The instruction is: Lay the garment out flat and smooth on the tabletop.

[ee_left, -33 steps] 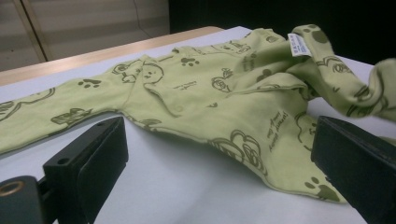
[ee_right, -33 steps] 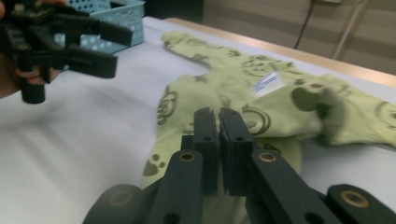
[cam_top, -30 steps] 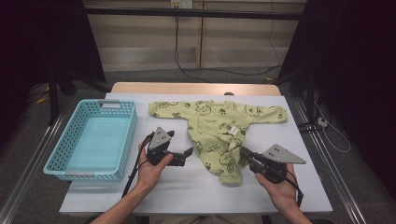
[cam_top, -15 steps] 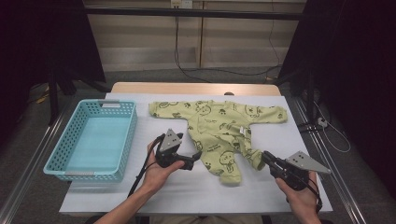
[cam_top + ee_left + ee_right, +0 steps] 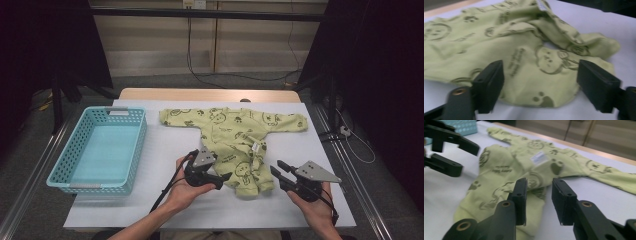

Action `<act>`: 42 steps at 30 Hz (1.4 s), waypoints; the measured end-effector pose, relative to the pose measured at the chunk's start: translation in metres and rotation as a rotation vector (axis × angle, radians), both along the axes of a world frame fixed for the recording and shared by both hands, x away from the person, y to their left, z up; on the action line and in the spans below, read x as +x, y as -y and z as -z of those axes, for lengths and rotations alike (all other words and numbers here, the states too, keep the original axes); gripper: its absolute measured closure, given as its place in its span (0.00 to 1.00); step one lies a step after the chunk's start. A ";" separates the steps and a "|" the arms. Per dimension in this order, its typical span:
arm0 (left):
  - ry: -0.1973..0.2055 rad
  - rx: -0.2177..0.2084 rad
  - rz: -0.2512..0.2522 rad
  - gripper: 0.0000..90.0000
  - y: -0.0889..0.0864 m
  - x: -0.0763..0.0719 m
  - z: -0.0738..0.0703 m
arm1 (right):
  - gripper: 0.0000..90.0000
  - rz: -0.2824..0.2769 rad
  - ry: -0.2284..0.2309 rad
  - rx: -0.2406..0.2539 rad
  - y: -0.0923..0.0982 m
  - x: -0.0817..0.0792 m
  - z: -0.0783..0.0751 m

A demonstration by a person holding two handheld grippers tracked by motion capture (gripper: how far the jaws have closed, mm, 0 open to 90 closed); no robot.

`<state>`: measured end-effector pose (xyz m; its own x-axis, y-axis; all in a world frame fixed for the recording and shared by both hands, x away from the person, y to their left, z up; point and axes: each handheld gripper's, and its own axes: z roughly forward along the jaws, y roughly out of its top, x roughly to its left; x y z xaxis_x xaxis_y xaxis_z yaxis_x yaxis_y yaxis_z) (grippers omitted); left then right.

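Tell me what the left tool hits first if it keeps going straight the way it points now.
Most likely the green baby garment: its folded lower end lies directly ahead of the left tool, whose open jaws, just narrowing, frame that cloth with nothing between. How near the cloth is, the blur leaves unclear.

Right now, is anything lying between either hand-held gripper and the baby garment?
Nothing visible. The left hand-held gripper sits at the green baby garment's lower edge, its jaws just closing, nothing pinched yet. The right hand-held gripper, jaws just opening, is apart, bare white tabletop between.
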<state>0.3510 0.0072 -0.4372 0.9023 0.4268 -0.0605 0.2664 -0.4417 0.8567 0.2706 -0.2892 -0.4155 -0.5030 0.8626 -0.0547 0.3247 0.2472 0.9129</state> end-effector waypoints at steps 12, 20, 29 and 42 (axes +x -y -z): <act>-0.045 0.072 0.185 0.68 0.036 -0.023 0.013 | 0.65 -0.144 -0.092 -0.042 -0.033 0.008 0.015; -0.064 0.083 0.206 0.93 0.033 -0.022 0.017 | 0.87 -0.124 -0.137 -0.109 -0.033 0.015 0.027; -0.063 0.038 0.228 0.93 -0.013 -0.035 -0.014 | 0.90 -0.135 -0.016 -0.029 -0.018 -0.007 -0.004; -0.126 -0.003 0.179 0.91 -0.059 -0.049 -0.014 | 0.72 -0.095 0.008 -0.042 -0.001 -0.015 -0.007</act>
<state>0.3018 0.0661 -0.4237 0.9490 0.2601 -0.1783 0.2887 -0.4889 0.8232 0.2556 -0.2887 -0.4090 -0.5822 0.8076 -0.0940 0.2907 0.3148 0.9035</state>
